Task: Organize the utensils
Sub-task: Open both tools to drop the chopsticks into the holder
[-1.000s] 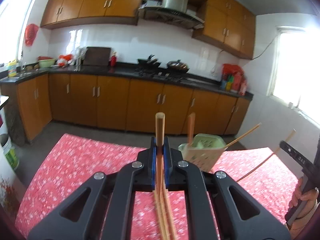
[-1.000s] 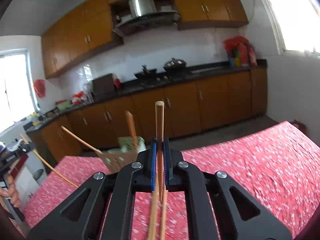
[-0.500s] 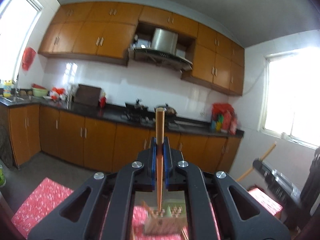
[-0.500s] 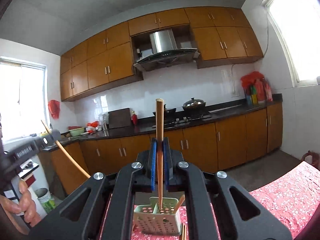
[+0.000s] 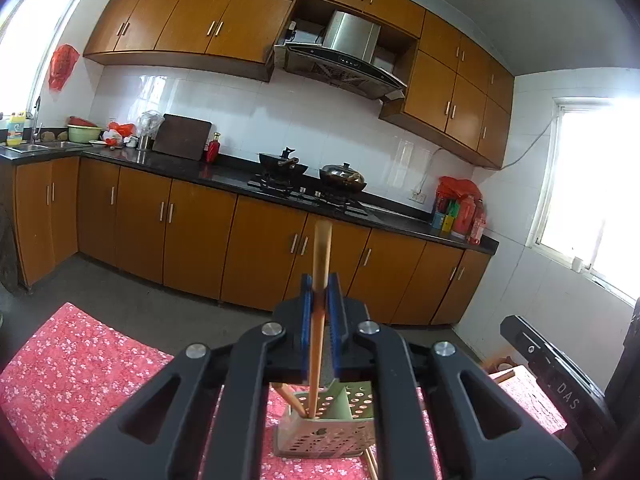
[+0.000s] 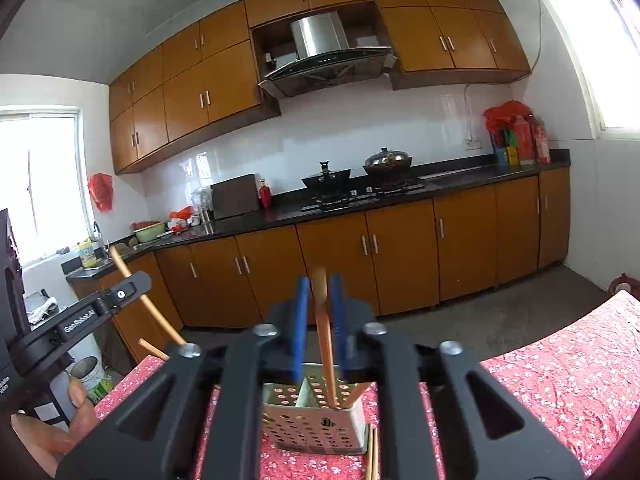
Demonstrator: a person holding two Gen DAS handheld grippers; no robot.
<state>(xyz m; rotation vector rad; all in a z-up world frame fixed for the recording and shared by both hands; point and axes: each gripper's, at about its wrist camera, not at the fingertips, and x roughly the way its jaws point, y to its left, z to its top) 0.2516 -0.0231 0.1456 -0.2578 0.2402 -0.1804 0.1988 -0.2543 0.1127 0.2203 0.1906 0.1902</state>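
A pale green perforated utensil holder (image 5: 328,436) (image 6: 316,420) stands on the red floral tablecloth (image 5: 80,380) just under both grippers. My left gripper (image 5: 320,292) has its blue pads on a wooden chopstick (image 5: 320,264) and they are just starting to open. The stick's lower end sits in the holder. My right gripper (image 6: 319,300) is opening. Its chopstick (image 6: 324,332) stands loose between the parted pads, tip down in the holder. The left gripper (image 6: 132,280) with its slanted chopstick (image 6: 148,308) shows at the right wrist view's left edge.
Loose chopsticks (image 5: 370,464) (image 6: 372,452) lie on the cloth beside the holder. A hand (image 6: 60,432) grips the left tool's handle. The right gripper's body (image 5: 560,384) fills the left view's lower right. Kitchen cabinets and a stove counter (image 5: 304,188) stand beyond the table.
Both grippers have come over the holder, which was ahead of them a second ago. The chopsticks' tips now stand in it. The right pads have parted from their stick.
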